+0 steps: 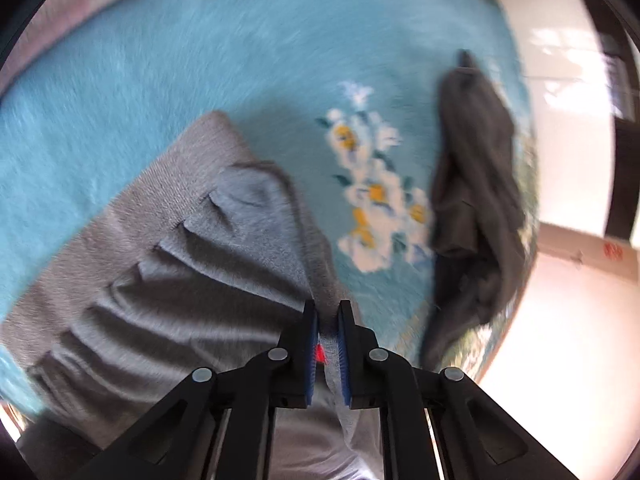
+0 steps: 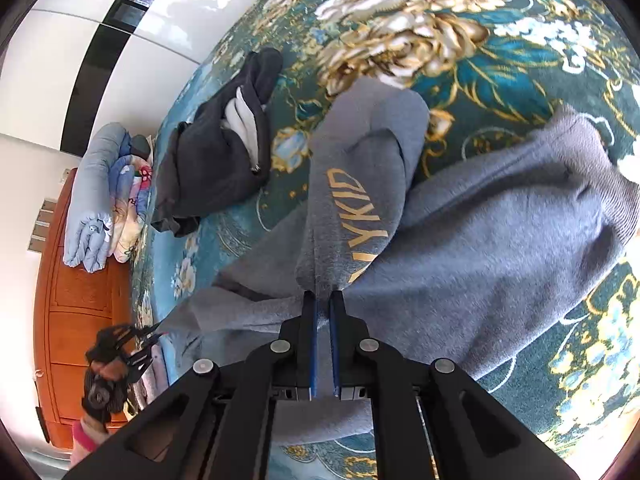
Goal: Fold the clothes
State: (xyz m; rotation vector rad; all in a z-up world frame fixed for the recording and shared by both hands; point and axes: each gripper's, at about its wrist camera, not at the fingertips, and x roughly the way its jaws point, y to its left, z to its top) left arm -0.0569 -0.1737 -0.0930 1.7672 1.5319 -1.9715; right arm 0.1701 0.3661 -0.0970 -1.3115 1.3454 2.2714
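Right, left wrist view first: the left gripper [image 1: 328,320] has its jaws pinched tight on a fold of the grey sweatshirt [image 1: 192,240], a strip of cloth with a red tag caught between the blue pads [image 1: 312,344]. The sweatshirt lies rumpled on the blue floral blanket [image 1: 240,40], and a dark garment [image 1: 472,184] sits beyond the white flowers, well apart from it. The picture is blurred.

Over to the right wrist view: the right gripper [image 2: 323,300] is narrowed almost shut at the sweatshirt's edge, just below the gold lettering [image 2: 360,216]; cloth seems nipped at the tips, though I can't be certain. The sweatshirt sprawls across the blanket, the dark garment up beside it.

It looks soft, thick and floppy, light enough to lift, likely to sag, so hems and seams are the places to grab.
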